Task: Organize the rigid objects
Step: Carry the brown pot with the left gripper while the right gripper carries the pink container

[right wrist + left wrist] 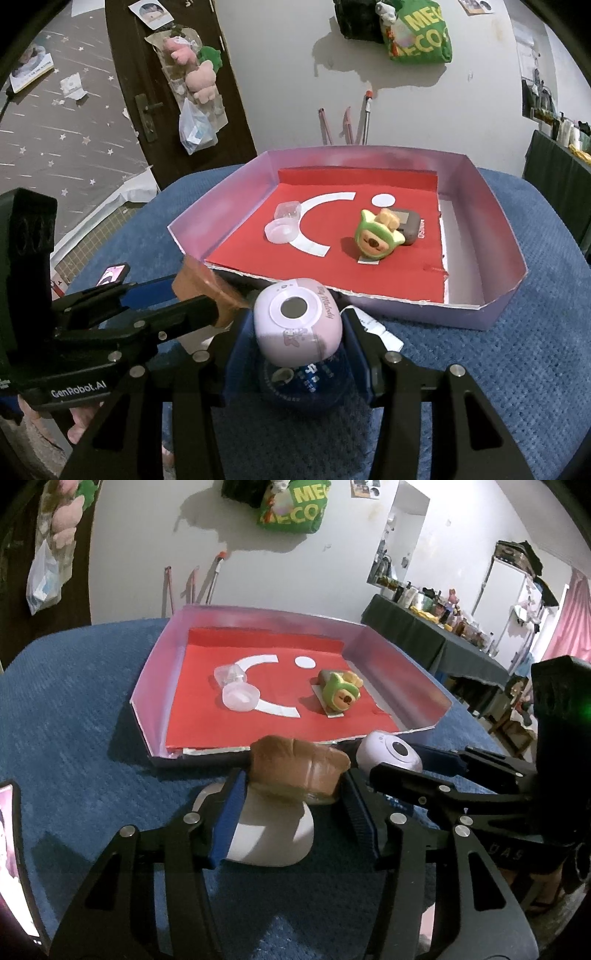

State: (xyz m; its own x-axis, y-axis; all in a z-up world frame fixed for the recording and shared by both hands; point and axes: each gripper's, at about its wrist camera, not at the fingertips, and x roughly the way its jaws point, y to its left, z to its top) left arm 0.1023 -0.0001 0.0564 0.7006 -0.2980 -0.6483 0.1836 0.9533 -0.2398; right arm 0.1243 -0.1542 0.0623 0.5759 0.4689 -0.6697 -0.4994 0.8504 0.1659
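Brown bread toy (295, 764) pinched by left claw (295, 797), pink toy camera (299, 321) pinched by right claw (295, 332)

1 purple tray (476, 314); inside, 1 clear plastic cup (282, 223), 1 green toy figure (375, 236), 1 dark case (408, 227). Outside: 1 brown bread toy (295, 768), 1 pink toy camera (299, 325), 2 grippers (293, 794) (295, 339).

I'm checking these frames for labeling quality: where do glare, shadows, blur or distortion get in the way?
Left wrist view: fisheye bends the box walls, a green light flares at the right edge, and the brown toy in the left gripper looks soft. Right wrist view: dark vignette corners, a hard bag shadow on the wall, and the box's inner walls look washed out; the pink camera in the right gripper stays readable.
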